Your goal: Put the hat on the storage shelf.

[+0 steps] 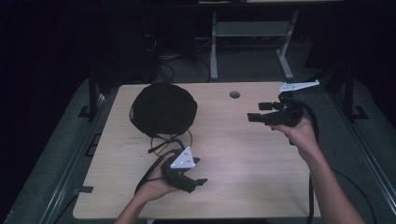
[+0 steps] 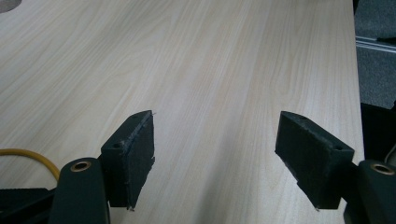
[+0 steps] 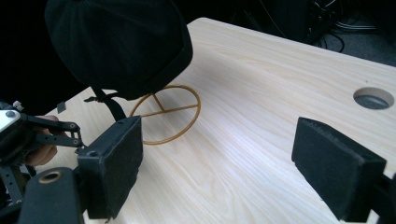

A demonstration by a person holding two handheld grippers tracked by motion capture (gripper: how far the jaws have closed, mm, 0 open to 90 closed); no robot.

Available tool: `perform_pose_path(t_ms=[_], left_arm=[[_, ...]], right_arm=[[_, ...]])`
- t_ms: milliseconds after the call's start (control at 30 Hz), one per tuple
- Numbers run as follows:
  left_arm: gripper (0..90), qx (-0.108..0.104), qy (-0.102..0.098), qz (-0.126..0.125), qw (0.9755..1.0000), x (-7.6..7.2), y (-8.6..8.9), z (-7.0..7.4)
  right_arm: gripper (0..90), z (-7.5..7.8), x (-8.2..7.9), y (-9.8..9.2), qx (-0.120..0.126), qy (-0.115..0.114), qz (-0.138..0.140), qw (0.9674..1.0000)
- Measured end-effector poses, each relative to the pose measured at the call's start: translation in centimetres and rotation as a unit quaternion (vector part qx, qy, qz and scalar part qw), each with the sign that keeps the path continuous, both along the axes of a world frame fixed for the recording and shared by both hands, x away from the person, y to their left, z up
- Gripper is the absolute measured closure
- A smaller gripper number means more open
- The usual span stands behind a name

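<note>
A black cap [image 1: 162, 108] sits on a yellow wire stand [image 1: 186, 138] at the back left of the wooden table [image 1: 243, 163]; in the right gripper view the cap [image 3: 116, 44] hangs over the stand's ring base [image 3: 180, 112]. My left gripper [image 1: 198, 170] is held near the table's front left, just in front of the stand, open, with bare wood between its jaws [image 2: 215, 154]. My right gripper [image 1: 256, 112] hovers at the back right, pointing left toward the cap, open and holding nothing [image 3: 217, 163].
A round cable hole [image 1: 234, 94] is in the table near its back edge. Straps [image 1: 161, 142] dangle from the cap beside the stand. A grey desk frame [image 1: 252, 42] and cables lie on the floor behind the table.
</note>
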State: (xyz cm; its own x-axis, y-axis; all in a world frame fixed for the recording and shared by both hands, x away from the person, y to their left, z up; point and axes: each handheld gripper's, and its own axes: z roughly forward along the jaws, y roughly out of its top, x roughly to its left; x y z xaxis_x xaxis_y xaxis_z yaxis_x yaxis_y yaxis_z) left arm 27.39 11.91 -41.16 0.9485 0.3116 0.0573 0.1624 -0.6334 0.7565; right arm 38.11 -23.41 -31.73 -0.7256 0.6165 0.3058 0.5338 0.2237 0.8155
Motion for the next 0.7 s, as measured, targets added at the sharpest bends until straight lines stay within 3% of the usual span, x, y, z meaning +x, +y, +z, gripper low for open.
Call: perform_pose_path(t_ms=[700], left_arm=[[27.5,0.007,0.001,0.004,1.0000,-0.1,-0.3,-0.4]], right_arm=[[15.9,-2.8,-2.2,-4.4,0.006,0.018,-0.029,0.9994]])
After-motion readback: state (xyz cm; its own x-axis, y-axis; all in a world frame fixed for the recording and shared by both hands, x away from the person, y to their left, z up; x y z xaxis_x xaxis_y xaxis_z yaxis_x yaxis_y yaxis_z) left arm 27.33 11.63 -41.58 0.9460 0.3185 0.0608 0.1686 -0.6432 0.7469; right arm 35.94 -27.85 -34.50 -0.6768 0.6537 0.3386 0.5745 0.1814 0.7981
